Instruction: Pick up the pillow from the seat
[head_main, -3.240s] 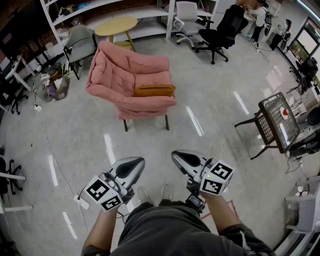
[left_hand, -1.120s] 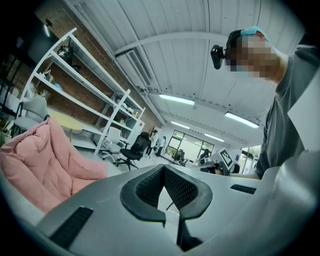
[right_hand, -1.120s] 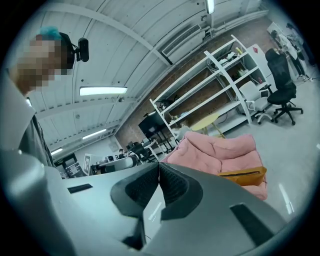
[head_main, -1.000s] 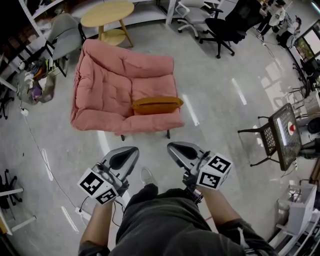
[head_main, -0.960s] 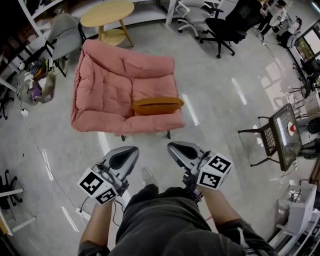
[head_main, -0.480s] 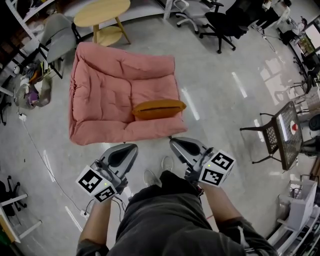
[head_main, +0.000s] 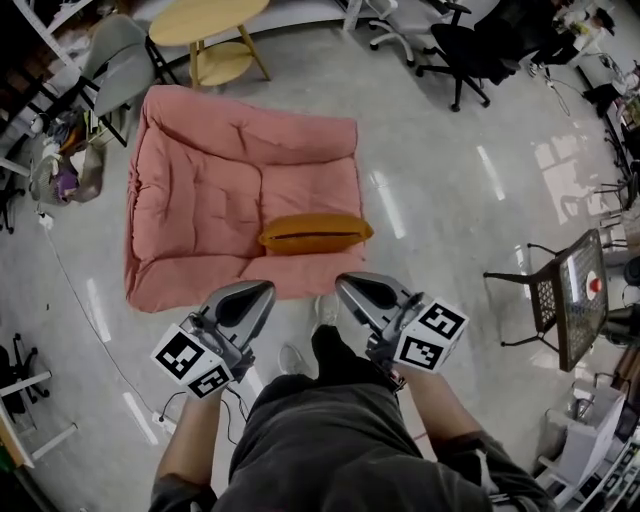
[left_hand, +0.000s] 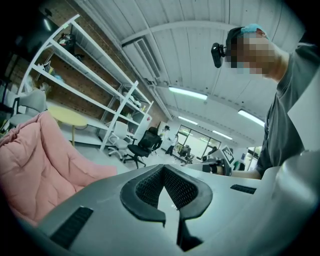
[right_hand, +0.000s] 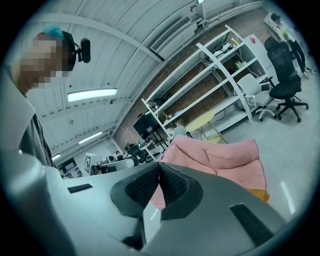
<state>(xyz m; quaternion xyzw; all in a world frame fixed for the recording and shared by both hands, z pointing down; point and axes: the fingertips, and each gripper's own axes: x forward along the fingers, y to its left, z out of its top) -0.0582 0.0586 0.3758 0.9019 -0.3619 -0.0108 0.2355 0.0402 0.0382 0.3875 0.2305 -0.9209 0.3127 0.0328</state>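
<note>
An orange pillow (head_main: 315, 232) lies across the front right of the seat of a pink padded armchair (head_main: 220, 180). My left gripper (head_main: 262, 290) hangs over the chair's front edge, just below and left of the pillow. Its jaws are shut and hold nothing. My right gripper (head_main: 347, 284) is just below the pillow's right end, apart from it, also shut and empty. The left gripper view has the shut jaws (left_hand: 162, 168) with the pink chair (left_hand: 35, 160) at left. Past the shut jaws (right_hand: 159, 165) in the right gripper view stands the chair (right_hand: 220, 155), with a sliver of the pillow (right_hand: 258, 194).
A round yellow table (head_main: 205, 20) and a grey chair (head_main: 110, 60) stand behind the armchair. Black office chairs (head_main: 480, 50) are at the back right, and a black mesh stand (head_main: 575, 295) is at the right. A cable (head_main: 75, 300) runs over the floor at left. The person's feet (head_main: 310, 340) are by the chair's front.
The person has stepped toward the armchair, so chair and pillow sit closer below me. Both grippers have come forward to the seat's front edge, jaws staying shut.
</note>
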